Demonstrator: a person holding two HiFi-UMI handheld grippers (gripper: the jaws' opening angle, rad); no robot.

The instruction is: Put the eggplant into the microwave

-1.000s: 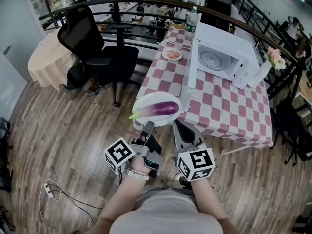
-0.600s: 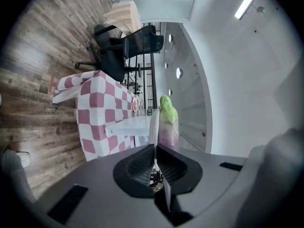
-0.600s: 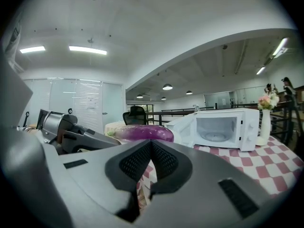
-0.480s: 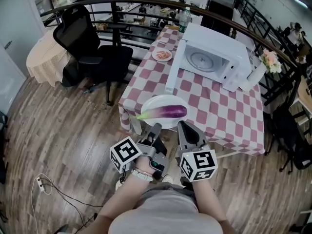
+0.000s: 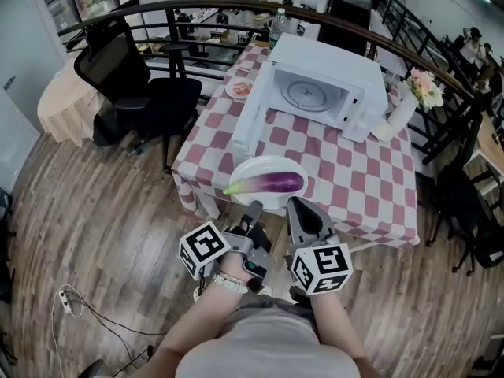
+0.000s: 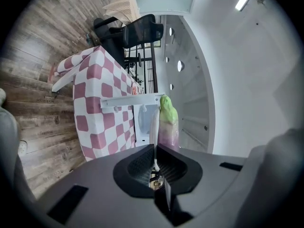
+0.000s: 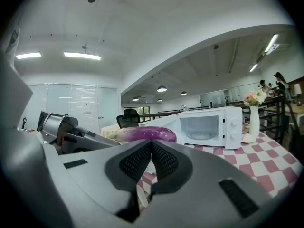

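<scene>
A purple eggplant (image 5: 272,183) with a green stem lies on a white plate (image 5: 266,166). Both grippers hold the plate by its near rim, just over the front edge of the checkered table (image 5: 362,179). My left gripper (image 5: 253,209) is shut on the rim, and the right gripper (image 5: 293,205) is shut on it beside it. The white microwave (image 5: 319,85) stands further back on the table with its door (image 5: 250,124) swung open and its chamber empty. In the right gripper view the eggplant (image 7: 145,134) lies just past the jaws, the microwave (image 7: 209,126) behind it. In the left gripper view the eggplant (image 6: 167,122) stands beyond the plate's edge (image 6: 154,127).
A black office chair (image 5: 134,85) stands left of the table. On the table are a small plate of food (image 5: 239,89), a bottle (image 5: 278,20) and a white vase with flowers (image 5: 409,101). A cable (image 5: 71,302) lies on the wooden floor at the left.
Both grippers have carried the plate with the eggplant forward, from over the floor to the table's front edge. The table and the microwave now lie nearer and more central.
</scene>
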